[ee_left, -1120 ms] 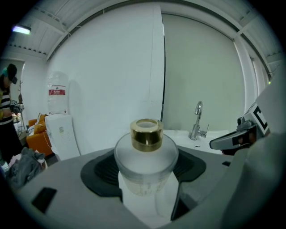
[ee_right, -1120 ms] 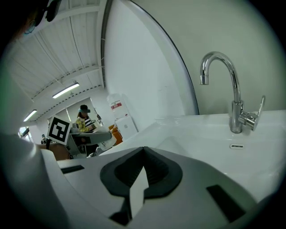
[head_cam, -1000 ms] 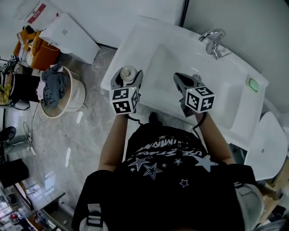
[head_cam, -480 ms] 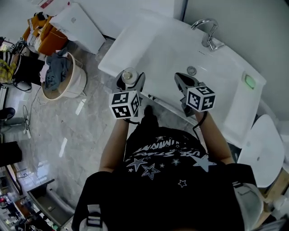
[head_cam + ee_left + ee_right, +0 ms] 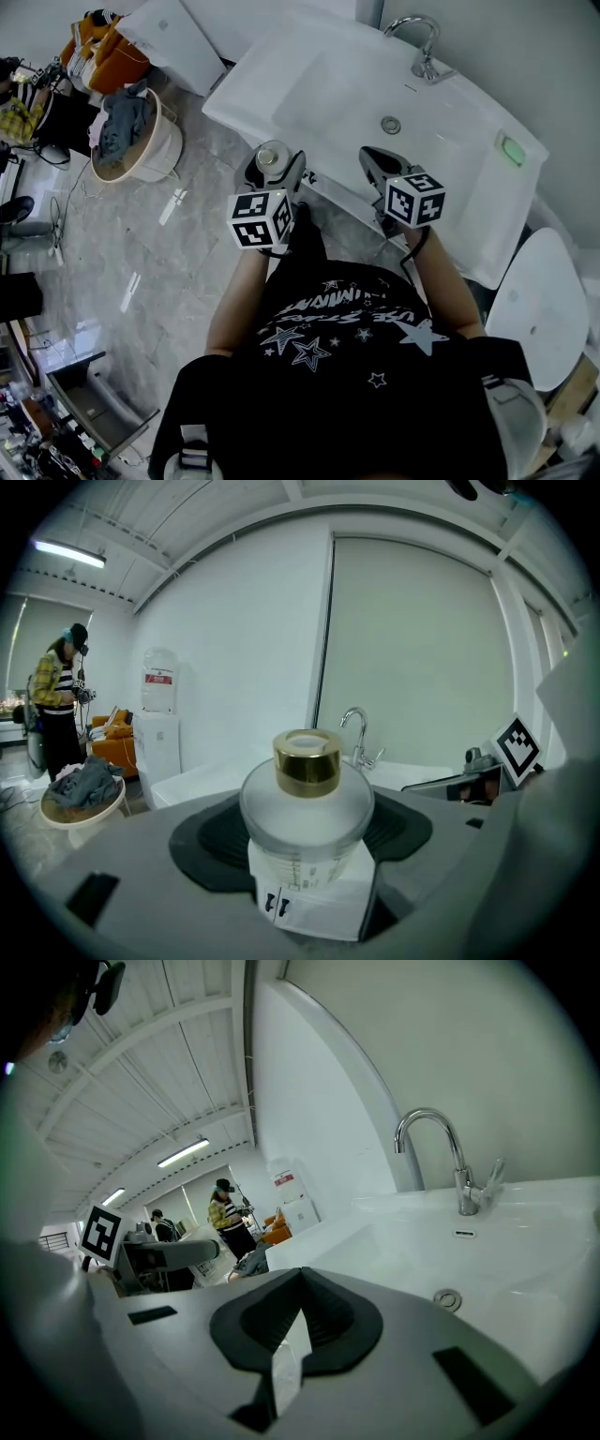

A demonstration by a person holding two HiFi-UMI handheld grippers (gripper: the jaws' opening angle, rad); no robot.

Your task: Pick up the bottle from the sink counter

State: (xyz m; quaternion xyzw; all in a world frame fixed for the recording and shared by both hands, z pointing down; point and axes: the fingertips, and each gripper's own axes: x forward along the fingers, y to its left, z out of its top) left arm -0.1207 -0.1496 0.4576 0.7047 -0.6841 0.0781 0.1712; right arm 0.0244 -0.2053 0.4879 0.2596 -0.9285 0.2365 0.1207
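Just off the sink's (image 5: pixel 347 84) near edge, the outstretched left gripper (image 5: pixel 271 172) clamps a frosted, gold-capped bottle (image 5: pixel 305 808) above the floor (image 5: pixel 178 272). Right gripper (image 5: pixel 373 167) hovers alongside, jaws together, empty; only the left gripper view shows the bottle's label (image 5: pixel 319 902)

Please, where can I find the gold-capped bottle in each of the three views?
Head view: bottle left of centre, held in the left hand-held gripper.
Left gripper view: bottle at centre, between the jaws.
Right gripper view: not in it.
Shared landmark: the faucet, in all three.
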